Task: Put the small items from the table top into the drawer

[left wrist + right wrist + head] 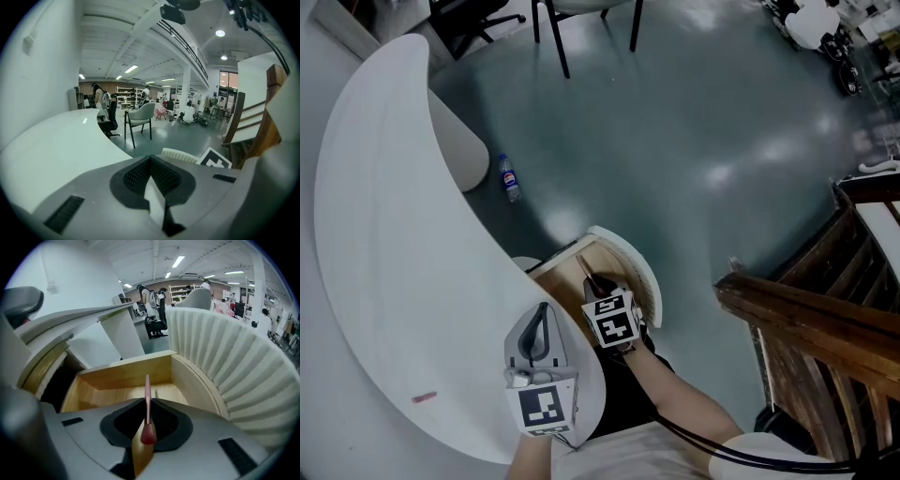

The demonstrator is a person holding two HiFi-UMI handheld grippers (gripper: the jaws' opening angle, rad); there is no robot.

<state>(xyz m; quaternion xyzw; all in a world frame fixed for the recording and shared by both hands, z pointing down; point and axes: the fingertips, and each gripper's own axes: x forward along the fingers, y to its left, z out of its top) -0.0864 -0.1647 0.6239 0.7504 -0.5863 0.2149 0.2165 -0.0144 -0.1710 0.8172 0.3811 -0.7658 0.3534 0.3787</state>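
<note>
The curved white table (384,234) has a drawer (558,272) pulled open at its inner edge, with pale wood walls (126,373) and a ribbed white front (225,362). My right gripper (592,284) reaches down into the drawer, shut on a thin pink stick (147,385) with a rounded red end; the stick points out past the fingertips over the drawer floor. My left gripper (545,309) hovers over the table's edge beside the drawer, shut with nothing in it. In the left gripper view the jaws (150,159) meet above the table top (51,150). A small pink item (424,397) lies on the table at the near left.
A plastic bottle (508,176) lies on the grey floor beyond the table. Chair legs (553,37) stand at the far side, and a grey chair (140,115) shows in the left gripper view. A dark wooden staircase (825,319) rises close on the right.
</note>
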